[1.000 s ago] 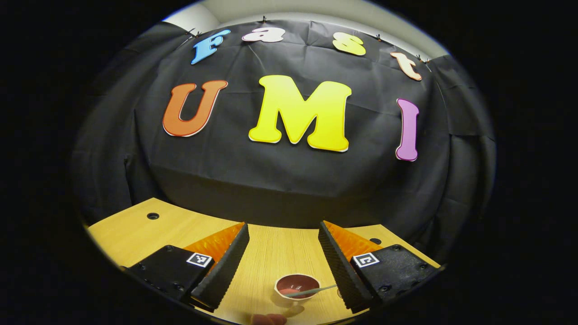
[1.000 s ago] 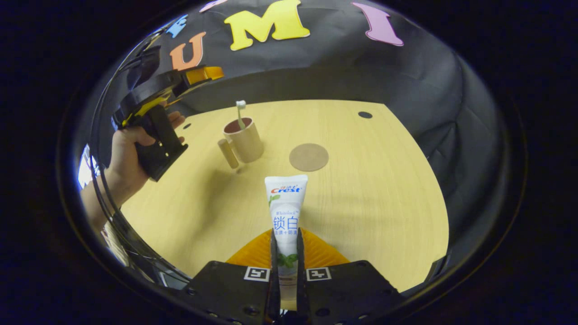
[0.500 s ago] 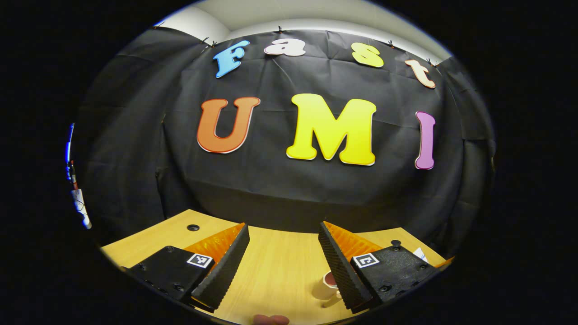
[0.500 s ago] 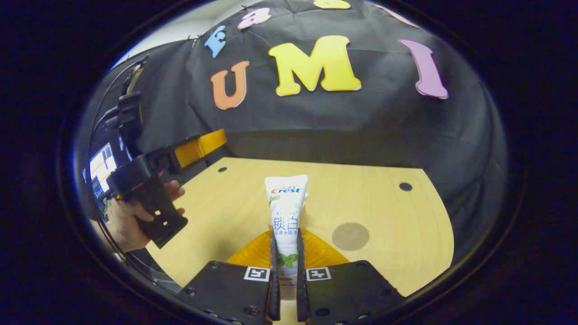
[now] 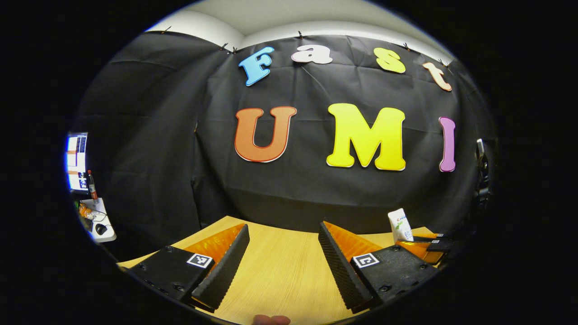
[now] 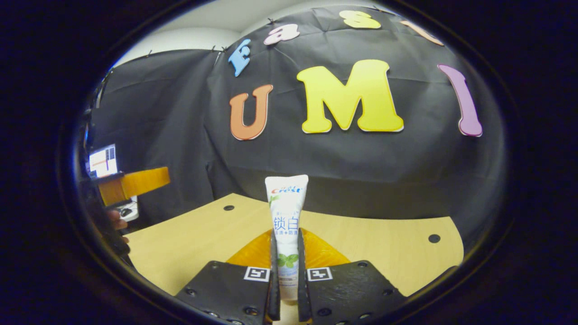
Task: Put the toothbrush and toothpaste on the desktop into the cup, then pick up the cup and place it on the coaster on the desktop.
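My right gripper [image 6: 286,246] is shut on the white toothpaste tube [image 6: 286,212], which stands upright between its fingers with the flat crimped end on top, held above the wooden desktop [image 6: 375,248]. In the left gripper view, my left gripper [image 5: 283,239] is open with nothing between its fingers, over the desktop [image 5: 280,271]. Far right in that view, the toothpaste tube [image 5: 400,225] shows in the other gripper [image 5: 422,242]. At the left edge of the right gripper view, part of the left gripper [image 6: 133,183] and a hand [image 6: 118,223] appear.
The desktop has small round holes [image 6: 228,208] [image 6: 434,238] near its back edge. The black cloth wall stands just behind the desk. A side table with a screen and clutter [image 5: 90,212] sits beyond the left end.
Both views have tilted up and away from the desk. The cup with the toothbrush and the coaster have dropped out of sight. My left gripper drew back to the left; the toothpaste stays gripped.
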`<action>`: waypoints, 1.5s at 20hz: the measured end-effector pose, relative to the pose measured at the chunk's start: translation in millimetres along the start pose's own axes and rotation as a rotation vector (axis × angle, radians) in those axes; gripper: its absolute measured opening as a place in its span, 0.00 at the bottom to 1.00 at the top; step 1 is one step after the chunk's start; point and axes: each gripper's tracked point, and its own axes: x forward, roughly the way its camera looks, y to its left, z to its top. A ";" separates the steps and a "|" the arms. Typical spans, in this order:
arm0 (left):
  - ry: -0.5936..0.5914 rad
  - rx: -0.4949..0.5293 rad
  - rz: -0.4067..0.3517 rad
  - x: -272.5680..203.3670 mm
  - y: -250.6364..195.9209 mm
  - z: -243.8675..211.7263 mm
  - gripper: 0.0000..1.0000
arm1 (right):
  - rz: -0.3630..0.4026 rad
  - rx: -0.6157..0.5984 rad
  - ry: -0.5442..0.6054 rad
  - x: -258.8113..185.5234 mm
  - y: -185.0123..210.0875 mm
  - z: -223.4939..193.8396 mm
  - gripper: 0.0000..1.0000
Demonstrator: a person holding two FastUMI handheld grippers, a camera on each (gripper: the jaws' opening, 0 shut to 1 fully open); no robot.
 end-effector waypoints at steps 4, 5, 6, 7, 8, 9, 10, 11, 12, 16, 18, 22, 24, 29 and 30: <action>-0.007 -0.003 0.008 2.4 0.5 6.0 0.97 | -0.054 0.024 -0.004 27.6 -16.0 -14.7 0.15; -0.007 0.000 0.005 3.0 -0.6 5.6 0.97 | -0.064 0.023 -0.006 28.6 -17.3 -16.7 0.15; -0.007 0.002 0.003 3.3 -0.8 5.7 0.97 | -0.075 0.022 -0.008 28.3 -19.1 -17.6 0.15; -0.006 0.002 0.000 4.7 -2.3 4.2 0.97 | -0.084 0.020 -0.004 29.8 -21.4 -18.6 0.18; -0.004 -0.001 -0.003 6.0 -3.9 4.0 0.97 | -0.087 0.021 0.001 35.8 -26.6 -20.0 0.18; 0.000 -0.006 -0.004 7.3 -5.7 2.6 0.96 | -0.084 0.024 0.008 37.9 -27.3 -21.9 0.18; 0.000 -0.012 -0.005 7.7 -6.9 2.3 0.97 | -0.086 0.026 0.008 38.2 -28.7 -23.2 0.20; 0.005 -0.017 -0.005 9.2 -7.7 1.2 0.96 | -0.090 0.026 0.010 38.5 -30.9 -24.5 0.20; 0.010 -0.022 -0.007 10.0 -9.9 0.1 0.87 | -0.093 0.030 0.014 38.7 -32.5 -26.8 0.20; 0.015 -0.015 -0.003 10.0 -9.6 -0.7 0.97 | -0.103 0.024 0.056 33.1 -33.9 -40.1 0.27; 0.017 -0.015 -0.003 9.3 -11.0 -1.1 0.97 | -0.092 0.019 0.058 26.6 -31.1 -39.7 0.33; 0.017 -0.028 -0.014 6.8 -19.3 -0.6 0.97 | -0.088 0.026 0.044 5.9 -30.0 -34.7 0.41; 0.018 -0.033 -0.026 4.5 -26.8 -0.3 0.97 | -0.089 0.048 0.033 -6.2 -31.3 -28.8 0.65; 0.030 -0.054 -0.061 -1.5 -44.9 -3.9 0.97 | -0.114 0.081 0.040 -33.7 -39.9 -28.5 0.84; 0.028 -0.054 -0.070 -4.3 -49.4 -3.4 0.97 | -0.116 0.085 0.044 -41.5 -40.5 -27.9 0.82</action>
